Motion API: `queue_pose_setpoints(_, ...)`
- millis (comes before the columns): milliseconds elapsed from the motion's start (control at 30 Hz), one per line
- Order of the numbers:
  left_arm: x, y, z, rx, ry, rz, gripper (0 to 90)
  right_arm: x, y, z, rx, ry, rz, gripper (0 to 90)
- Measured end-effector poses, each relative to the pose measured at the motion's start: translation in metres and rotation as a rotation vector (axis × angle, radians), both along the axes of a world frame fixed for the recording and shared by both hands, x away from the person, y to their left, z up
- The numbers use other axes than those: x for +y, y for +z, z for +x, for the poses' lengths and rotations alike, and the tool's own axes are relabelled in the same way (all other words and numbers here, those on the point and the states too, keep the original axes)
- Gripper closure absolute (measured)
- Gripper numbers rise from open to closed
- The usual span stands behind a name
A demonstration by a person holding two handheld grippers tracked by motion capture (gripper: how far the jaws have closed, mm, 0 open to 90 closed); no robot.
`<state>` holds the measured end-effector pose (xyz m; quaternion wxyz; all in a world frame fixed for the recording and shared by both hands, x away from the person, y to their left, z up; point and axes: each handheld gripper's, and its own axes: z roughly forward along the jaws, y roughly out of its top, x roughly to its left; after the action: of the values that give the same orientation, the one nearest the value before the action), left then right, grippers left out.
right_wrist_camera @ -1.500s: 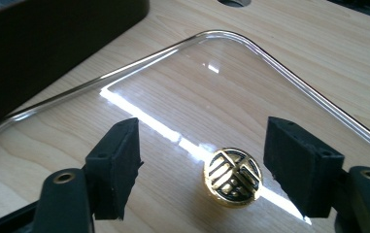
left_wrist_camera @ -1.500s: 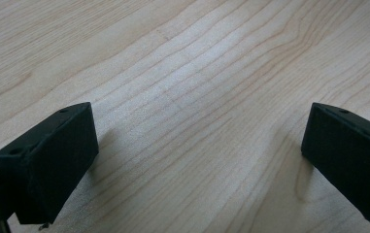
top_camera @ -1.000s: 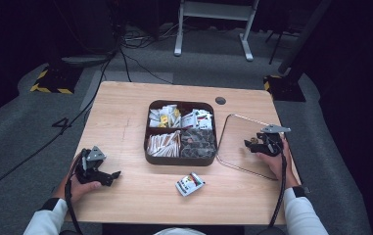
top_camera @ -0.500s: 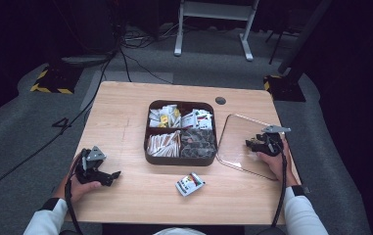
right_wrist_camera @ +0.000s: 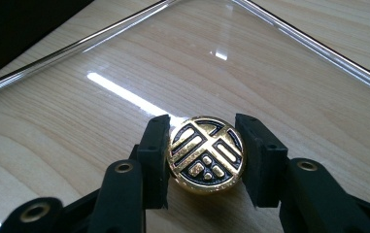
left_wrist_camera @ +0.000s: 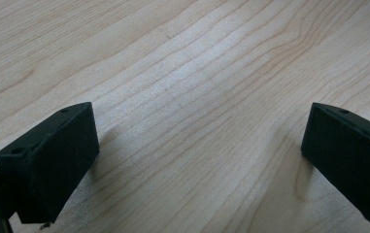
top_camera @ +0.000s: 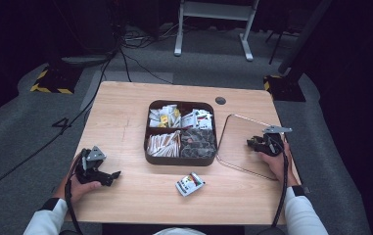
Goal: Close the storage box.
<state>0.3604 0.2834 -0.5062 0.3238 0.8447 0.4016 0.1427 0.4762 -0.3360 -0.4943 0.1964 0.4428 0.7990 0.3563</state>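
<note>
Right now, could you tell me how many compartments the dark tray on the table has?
4: the dark tray has two compartments at the back and two at the front, all holding packets or small pieces.

left gripper [top_camera: 106, 175]: low near table's front-left corner, jaws wide apart | right gripper [right_wrist_camera: 206, 154]: near right edge, jaws just closing, clamping a knob

A light wooden table [top_camera: 125, 117] stands on grey carpet [top_camera: 22, 132]. Black cables [top_camera: 125, 54] run across the floor behind it. A white metal frame [top_camera: 213, 19] stands at the far side. Yellow-and-black striped feet [top_camera: 52, 83] rest on the carpet to the left. The surroundings are dark.
</note>
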Motion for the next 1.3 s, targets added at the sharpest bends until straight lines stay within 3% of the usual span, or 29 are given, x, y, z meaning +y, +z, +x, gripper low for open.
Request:
queue_pose_setpoints(400, 0.0, 0.0, 0.0, 0.0, 0.0, 0.0, 0.4, -0.001, 0.002, -0.002, 0.003, 0.001, -0.012, 59.4)
queue_pose_setpoints(700, 0.0, 0.0, 0.0, 0.0, 0.0, 0.0, 0.4, 0.0, 0.01, -0.005, -0.021, 0.01, -0.012, 59.4)
queue_pose_setpoints(867, 0.0, 0.0, 0.0, 0.0, 0.001, 0.001, 0.4, -0.002, 0.016, -0.006, -0.043, 0.016, -0.027, 59.4)
queue_pose_setpoints(1300, 0.0, 0.0, 0.0, 0.0, 0.0, 0.0, 0.4, -0.011, 0.035, -0.01, -0.075, 0.011, -0.011, 59.4)
